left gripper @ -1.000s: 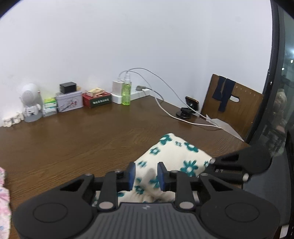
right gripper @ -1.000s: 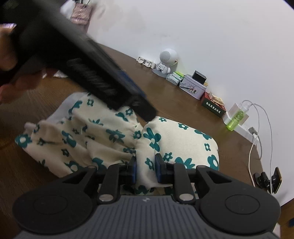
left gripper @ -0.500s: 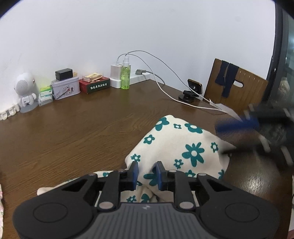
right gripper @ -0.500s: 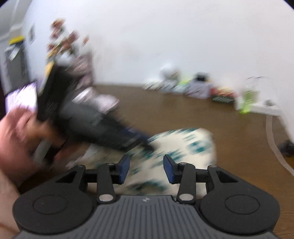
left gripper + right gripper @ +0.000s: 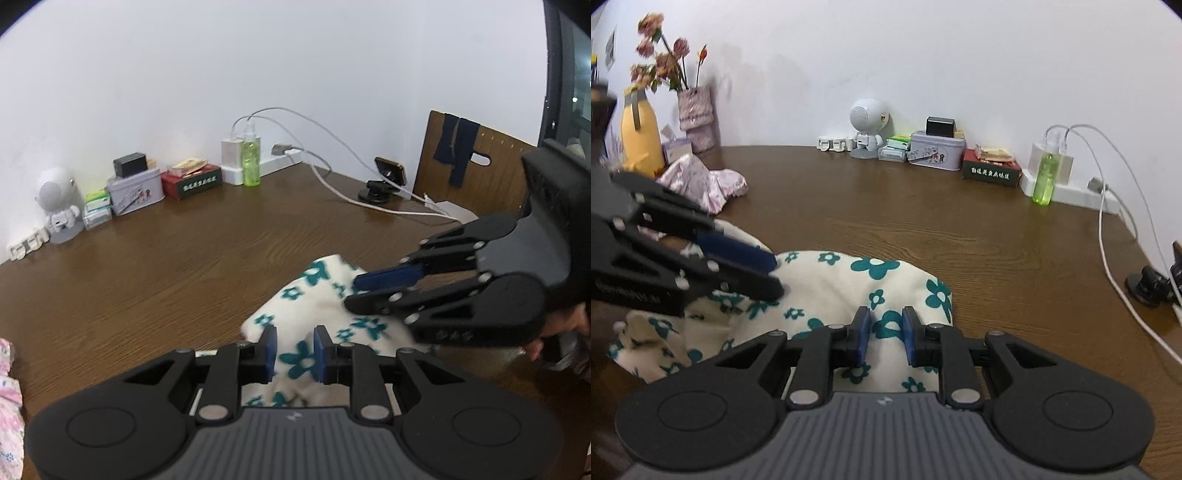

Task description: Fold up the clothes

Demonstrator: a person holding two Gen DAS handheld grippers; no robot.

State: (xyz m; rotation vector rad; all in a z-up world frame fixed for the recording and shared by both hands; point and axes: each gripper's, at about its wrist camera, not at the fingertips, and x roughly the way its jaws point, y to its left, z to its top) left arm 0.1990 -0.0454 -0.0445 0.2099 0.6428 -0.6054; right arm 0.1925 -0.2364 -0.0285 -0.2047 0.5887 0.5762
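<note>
A cream garment with teal flowers (image 5: 849,280) lies bunched on the brown table; it also shows in the left wrist view (image 5: 317,295). My left gripper (image 5: 294,354) is open, its blue pads apart with a fold of the garment between them, not pinched. It also shows at the left of the right wrist view (image 5: 768,273), over the cloth. My right gripper (image 5: 884,338) is open just above the garment's near edge. In the left wrist view it (image 5: 354,291) reaches in from the right, tips over the cloth.
Along the wall stand a white robot figure (image 5: 866,129), tins and boxes (image 5: 936,149), a green bottle (image 5: 1047,177) and a power strip with white cables (image 5: 1108,229). A pink floral cloth (image 5: 701,182), a yellow bottle and a flower vase are at the left. A phone stand (image 5: 384,181) and a chair back (image 5: 476,177) are at the right.
Both grippers were shut on the garment a second ago and have let go. The right gripper swung round and now faces the wall. The garment has settled into a lower heap.
</note>
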